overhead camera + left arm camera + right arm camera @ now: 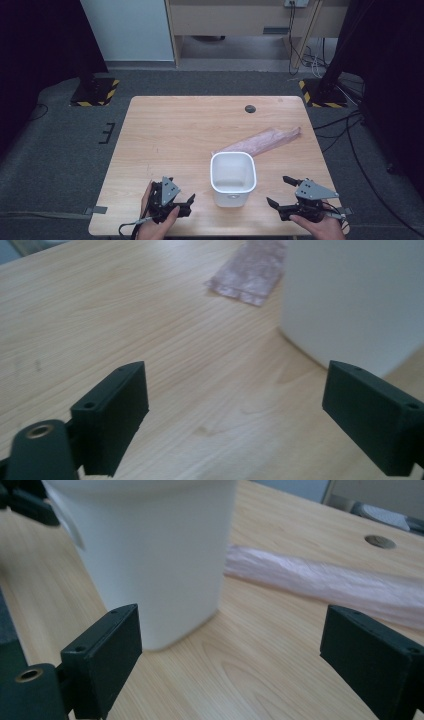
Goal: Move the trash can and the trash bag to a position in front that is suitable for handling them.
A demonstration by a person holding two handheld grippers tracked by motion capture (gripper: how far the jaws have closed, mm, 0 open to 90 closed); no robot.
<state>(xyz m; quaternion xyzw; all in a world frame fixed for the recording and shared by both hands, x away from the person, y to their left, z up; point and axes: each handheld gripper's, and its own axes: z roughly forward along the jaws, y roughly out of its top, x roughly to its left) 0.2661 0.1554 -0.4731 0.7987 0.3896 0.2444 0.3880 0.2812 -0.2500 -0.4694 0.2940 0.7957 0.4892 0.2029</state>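
Your left gripper (pixel 181 196) and right gripper (pixel 285 192) sit on each side of the white tub (pixel 233 177), jaws wide open and empty. Just behind the tub lies the pink plastic bag (pixel 265 140). It looks soft and slippery, so pinch one end.

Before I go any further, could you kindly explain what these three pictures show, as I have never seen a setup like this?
A person sits at a wooden table and holds a hand tool in each hand: the left gripper and the right gripper. Each has two black jaws, standing open with nothing between them. The high view looks down from above the person's side. The other two come from cameras riding on the grippers, looking out along their jaws. On the table stand a white tub, open at the top, and behind it lies a pinkish plastic bag, flat and long. Each gripper rests to one side of the tub, and nothing is held.
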